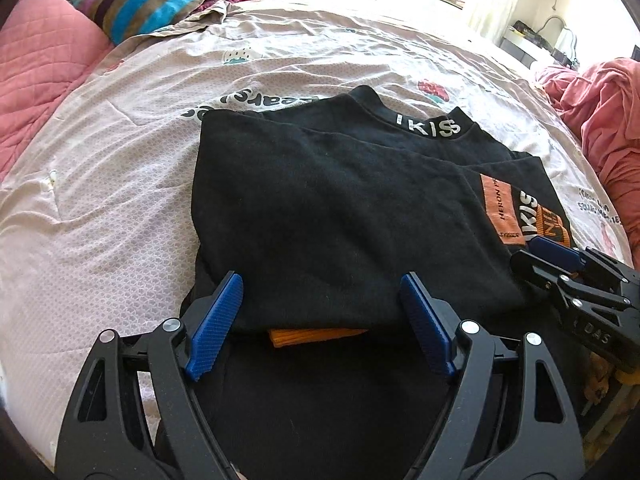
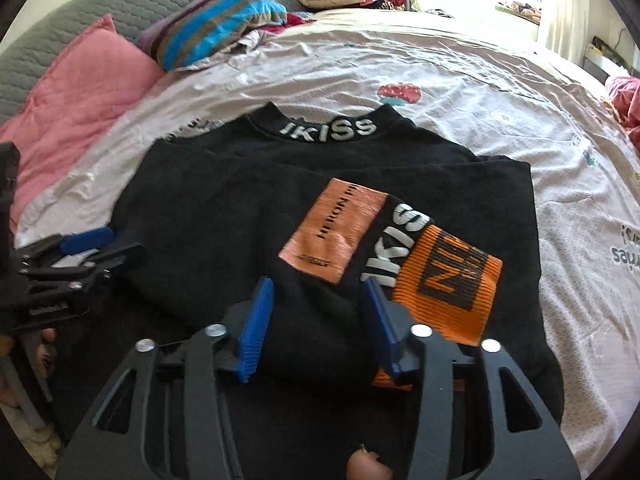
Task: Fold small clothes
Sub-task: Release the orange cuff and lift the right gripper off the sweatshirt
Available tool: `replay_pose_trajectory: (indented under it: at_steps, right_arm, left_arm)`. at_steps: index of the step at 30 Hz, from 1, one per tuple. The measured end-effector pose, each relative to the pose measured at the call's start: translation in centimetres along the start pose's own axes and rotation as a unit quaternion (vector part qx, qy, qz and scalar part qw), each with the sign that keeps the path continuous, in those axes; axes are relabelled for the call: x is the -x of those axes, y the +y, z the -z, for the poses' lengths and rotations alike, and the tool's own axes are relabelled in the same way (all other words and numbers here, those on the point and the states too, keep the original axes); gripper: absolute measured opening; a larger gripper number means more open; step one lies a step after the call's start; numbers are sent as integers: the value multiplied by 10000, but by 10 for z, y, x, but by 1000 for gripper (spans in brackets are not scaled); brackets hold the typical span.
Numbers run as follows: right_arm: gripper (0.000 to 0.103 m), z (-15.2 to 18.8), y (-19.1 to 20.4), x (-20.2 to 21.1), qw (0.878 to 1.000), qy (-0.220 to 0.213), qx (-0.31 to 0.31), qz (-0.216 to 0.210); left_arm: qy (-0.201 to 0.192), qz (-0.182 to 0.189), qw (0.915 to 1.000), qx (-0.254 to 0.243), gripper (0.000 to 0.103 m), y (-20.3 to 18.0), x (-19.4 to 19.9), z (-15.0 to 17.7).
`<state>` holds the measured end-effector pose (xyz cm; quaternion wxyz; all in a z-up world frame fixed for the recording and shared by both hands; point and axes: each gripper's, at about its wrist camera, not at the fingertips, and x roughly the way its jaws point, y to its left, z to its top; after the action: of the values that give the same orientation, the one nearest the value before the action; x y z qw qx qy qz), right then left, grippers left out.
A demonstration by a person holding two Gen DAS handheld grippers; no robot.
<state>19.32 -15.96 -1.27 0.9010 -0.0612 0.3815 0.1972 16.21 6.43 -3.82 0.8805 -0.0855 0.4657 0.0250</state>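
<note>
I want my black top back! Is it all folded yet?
Nearly. Done: the black top lies on the bed sheet with its sides and orange-cuffed sleeve folded in. In hand: nothing; the left tongs and right tongs stand open at its near edge. Left: probably folding it up toward the collar.

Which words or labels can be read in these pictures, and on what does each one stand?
"IKISS": collar of the black sweater.
"HERON P…", cut off by a fold: orange patch.
"IKIS": black band beside the patch.
Black block letters on the orange cuff: unreadable.
Bedsheet print: upside down, unreadable.
</note>
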Motion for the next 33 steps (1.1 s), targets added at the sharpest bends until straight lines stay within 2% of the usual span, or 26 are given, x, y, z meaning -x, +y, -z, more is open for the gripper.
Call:
replay_pose_trajectory:
  at_steps: [8, 15, 20, 21, 22, 26, 33]
  right_arm:
    - [60, 3, 3, 17, 9997, -174, -94, -139]
    - [78, 3, 5, 26, 9994, -303, -121, -143]
    - [78, 3, 4, 33, 9989, -416, -169, -110]
    - [82, 2, 4, 35, 9988, -444, -184, -103]
    - [95, 2, 3, 37, 9986, -477, -207, -85]
    - [96, 2, 1, 46, 9976, -618, -293, -75]
    - [97, 1, 1, 56, 9967, -736, -347, -80]
  left_arm:
    - [-32, 16, 10000, 10, 75, 0, 3, 2]
    - [-40, 27, 10000, 13, 78, -1, 7, 4]
    - [-68, 69, 9999, 109, 87, 2, 14, 3]
    - [-73, 47, 9999, 117, 88, 2, 15, 3]
    - [-84, 34, 9999, 142, 89, 3, 17, 3]
    - [-97, 83, 9996, 255, 93, 9, 22, 3]
    - [-193, 38, 9992, 348, 93, 14, 33, 3]
